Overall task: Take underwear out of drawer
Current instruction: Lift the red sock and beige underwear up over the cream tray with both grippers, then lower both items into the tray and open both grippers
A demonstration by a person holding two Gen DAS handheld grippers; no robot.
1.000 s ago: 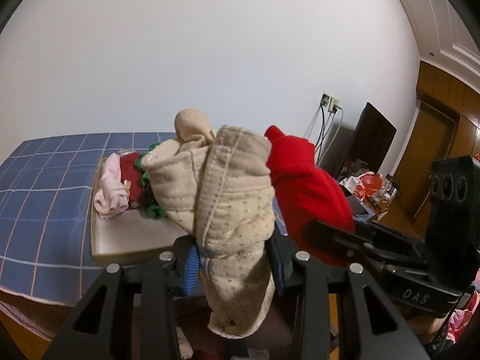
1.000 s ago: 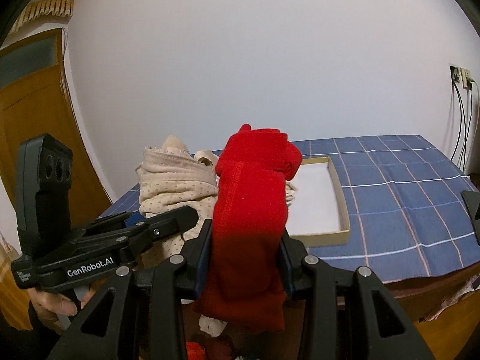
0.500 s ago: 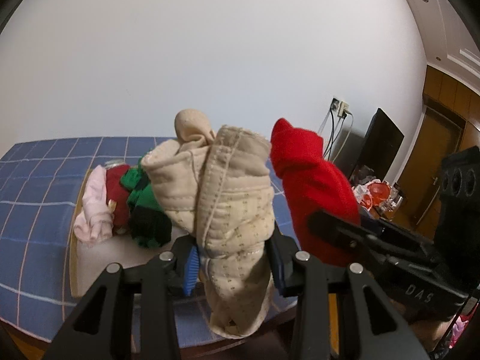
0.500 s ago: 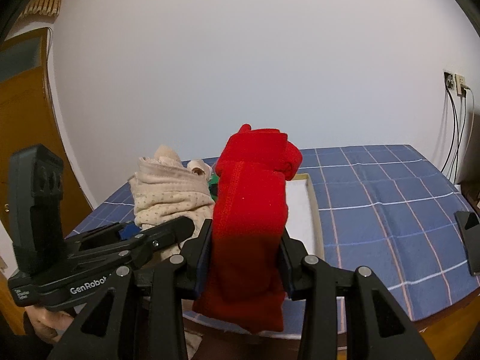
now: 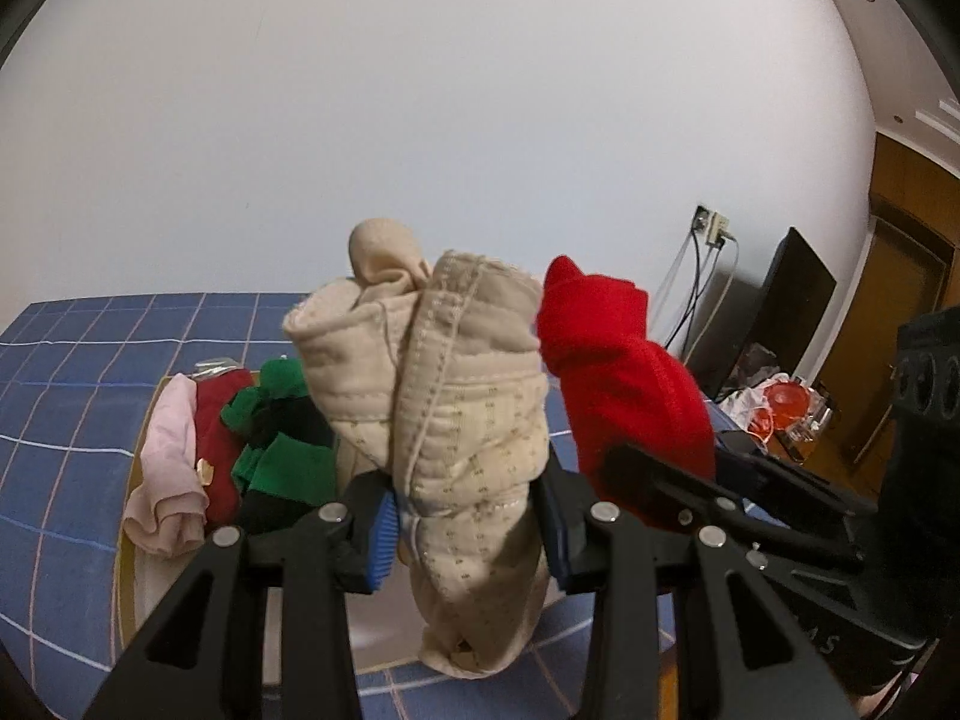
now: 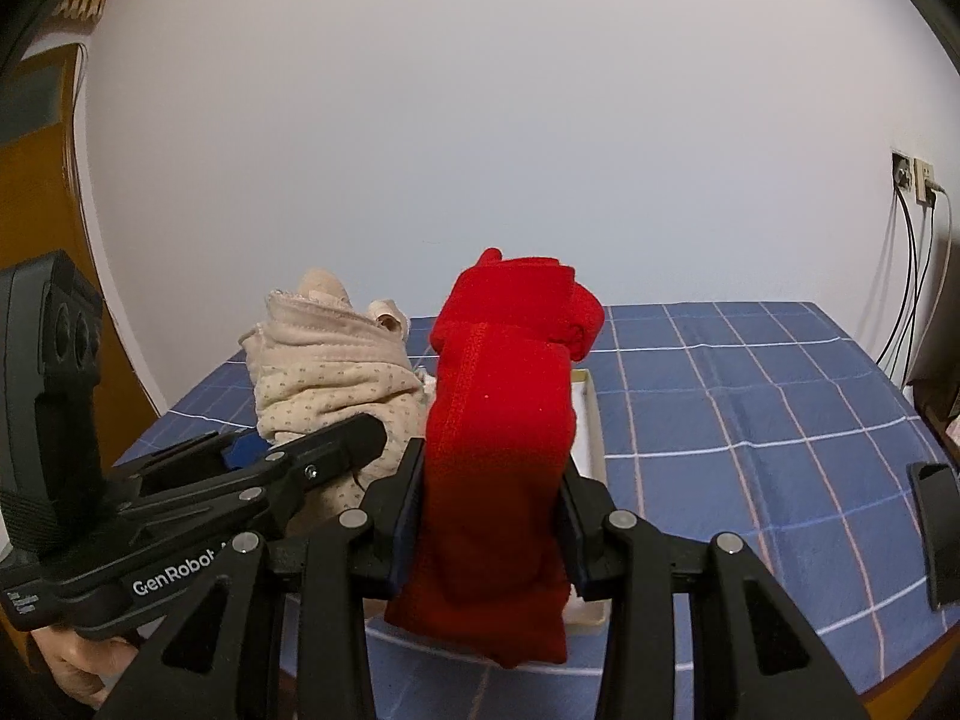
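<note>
Both hands have carried their loads in over the blue checked bed cover [image 6: 750, 396] since the earlier frames, so the shallow cardboard tray [image 5: 129, 546] with its heap of pink, dark red and green garments [image 5: 234, 450] now lies closer beneath the left camera. Left tongs [image 5: 468, 531] are clamped narrow on a rolled bundle of beige dotted quilted underwear [image 5: 456, 420], gripped low on the roll with most of it standing above the blue pads and a short tail hanging below. Right tongs [image 6: 489, 531] pinch a rolled red knit pair of underwear [image 6: 504, 408] the same way, around its middle. The two bundles ride side by side, above the tray's near end, clear of any drawer. Both pieces look light, soft and easily squashed; they should slump and unroll once released, so a hold across the thick middle of the roll seems safest, since a loose hem would probably pull the roll apart. Setting them down beside the heap looks like the likely next step.
</note>
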